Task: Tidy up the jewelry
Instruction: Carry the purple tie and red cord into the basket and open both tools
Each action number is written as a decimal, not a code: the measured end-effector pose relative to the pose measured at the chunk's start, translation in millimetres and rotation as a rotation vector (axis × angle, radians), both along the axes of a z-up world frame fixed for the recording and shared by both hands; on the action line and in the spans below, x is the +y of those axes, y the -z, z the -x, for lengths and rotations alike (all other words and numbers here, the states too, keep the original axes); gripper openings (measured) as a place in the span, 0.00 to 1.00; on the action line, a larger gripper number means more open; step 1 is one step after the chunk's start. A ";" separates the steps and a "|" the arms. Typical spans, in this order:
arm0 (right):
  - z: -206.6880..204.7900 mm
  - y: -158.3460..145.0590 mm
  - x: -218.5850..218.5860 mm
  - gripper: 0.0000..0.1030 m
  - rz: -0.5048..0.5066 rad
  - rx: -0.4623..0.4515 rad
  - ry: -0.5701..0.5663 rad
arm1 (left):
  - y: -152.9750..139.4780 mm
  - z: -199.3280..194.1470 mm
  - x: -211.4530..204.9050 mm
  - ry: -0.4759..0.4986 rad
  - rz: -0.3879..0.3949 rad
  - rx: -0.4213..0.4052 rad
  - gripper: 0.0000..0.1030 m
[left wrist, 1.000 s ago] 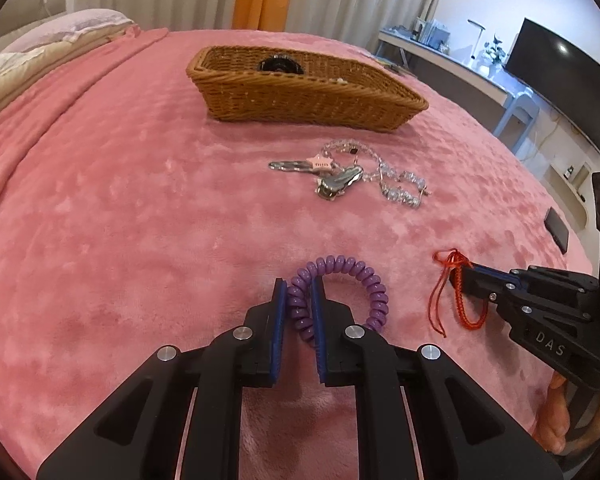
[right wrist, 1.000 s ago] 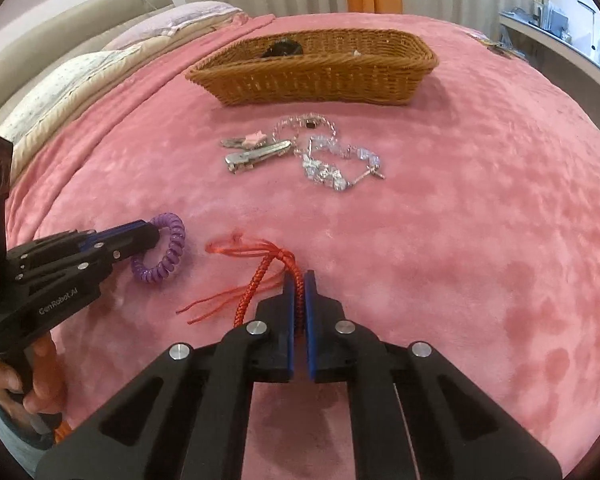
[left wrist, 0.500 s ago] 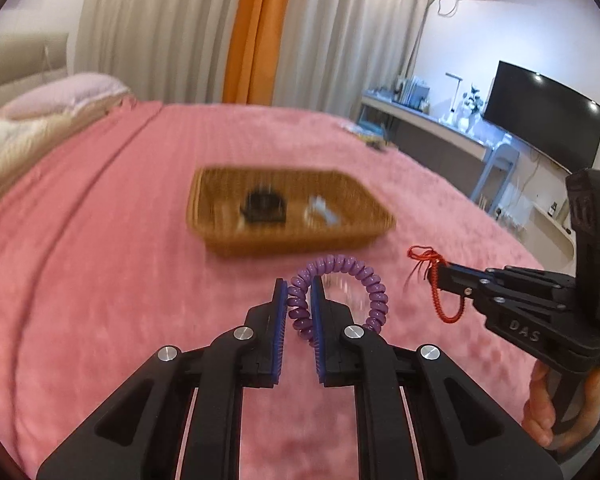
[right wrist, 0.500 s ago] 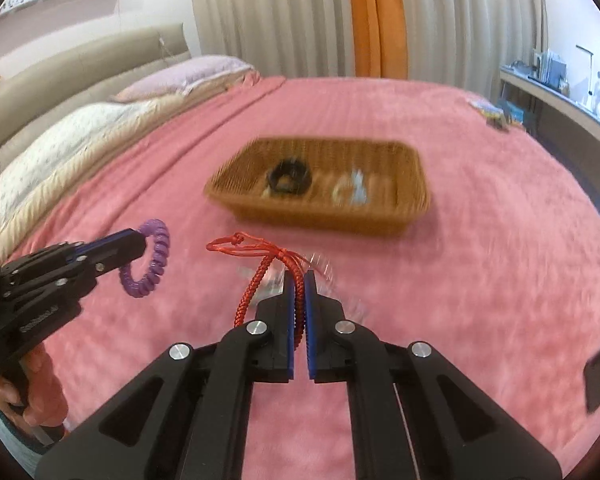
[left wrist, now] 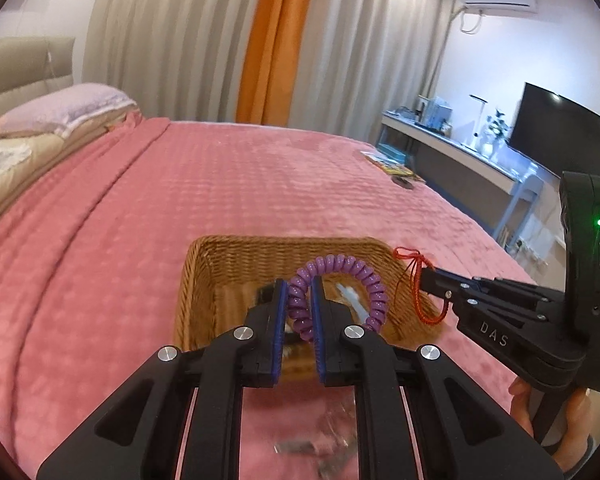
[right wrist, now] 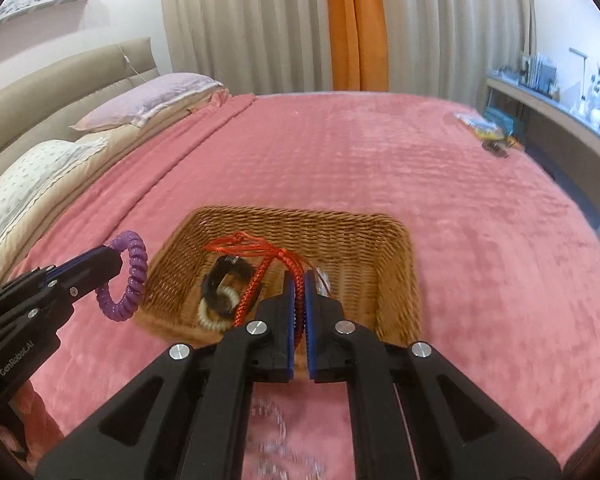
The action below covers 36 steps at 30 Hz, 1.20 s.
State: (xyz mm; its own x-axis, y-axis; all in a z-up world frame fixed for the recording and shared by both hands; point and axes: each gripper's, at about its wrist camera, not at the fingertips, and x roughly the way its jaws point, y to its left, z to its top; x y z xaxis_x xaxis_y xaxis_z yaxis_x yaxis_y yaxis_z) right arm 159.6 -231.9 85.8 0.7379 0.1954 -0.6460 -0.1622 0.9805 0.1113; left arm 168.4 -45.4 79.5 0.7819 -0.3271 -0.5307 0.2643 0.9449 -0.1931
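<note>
Above the basket [right wrist: 396, 248] on the bed, left gripper [left wrist: 299, 300] jaws clamp the purple coil [left wrist: 374, 280] and right gripper [right wrist: 299, 288] jaws clamp the red cord [right wrist: 256, 280]; lower each inside the rim before releasing.

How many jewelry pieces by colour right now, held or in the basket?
Purple: 1, purple coil bracelet in the left gripper
Red: 1, red braided cord in the right gripper
Black: 1, black band in the wicker basket
Cream: 1, cream coil hair tie in the basket
Total: 4. Blurred pieces lie on the blanket, uncounted.
</note>
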 end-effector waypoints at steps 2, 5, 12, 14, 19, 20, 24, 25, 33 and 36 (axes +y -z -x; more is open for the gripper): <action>-18.8 9.9 1.6 0.03 -0.001 0.024 0.001 | 8.8 -15.7 5.6 -0.012 -0.001 0.015 0.10; -39.0 24.9 9.6 0.03 0.045 0.044 -0.002 | 23.7 -36.4 14.9 -0.035 -0.006 0.039 0.10; -69.7 58.3 11.7 0.03 0.041 0.121 -0.001 | 56.2 -64.4 21.3 -0.039 -0.004 0.099 0.10; -71.9 63.6 13.3 0.03 0.054 0.134 -0.002 | 61.8 -66.6 17.0 -0.037 -0.031 0.105 0.10; -79.6 74.2 14.1 0.03 0.048 0.180 -0.011 | 66.9 -68.1 14.0 -0.030 -0.040 0.113 0.10; -80.4 74.3 14.5 0.03 0.047 0.187 -0.014 | 67.2 -68.4 13.6 -0.032 -0.041 0.115 0.11; -80.8 73.4 17.9 0.06 0.054 0.212 -0.032 | 69.0 -68.5 17.3 -0.036 -0.036 0.124 0.14; -79.8 73.3 19.1 0.10 0.063 0.218 -0.038 | 68.1 -67.0 17.9 -0.036 -0.038 0.122 0.16; -46.4 53.4 18.2 0.38 0.087 0.185 -0.068 | 48.8 -39.3 21.5 -0.018 -0.025 0.081 0.42; -23.4 40.4 16.8 0.46 0.081 0.142 -0.077 | 39.1 -21.4 22.7 0.003 -0.017 0.061 0.44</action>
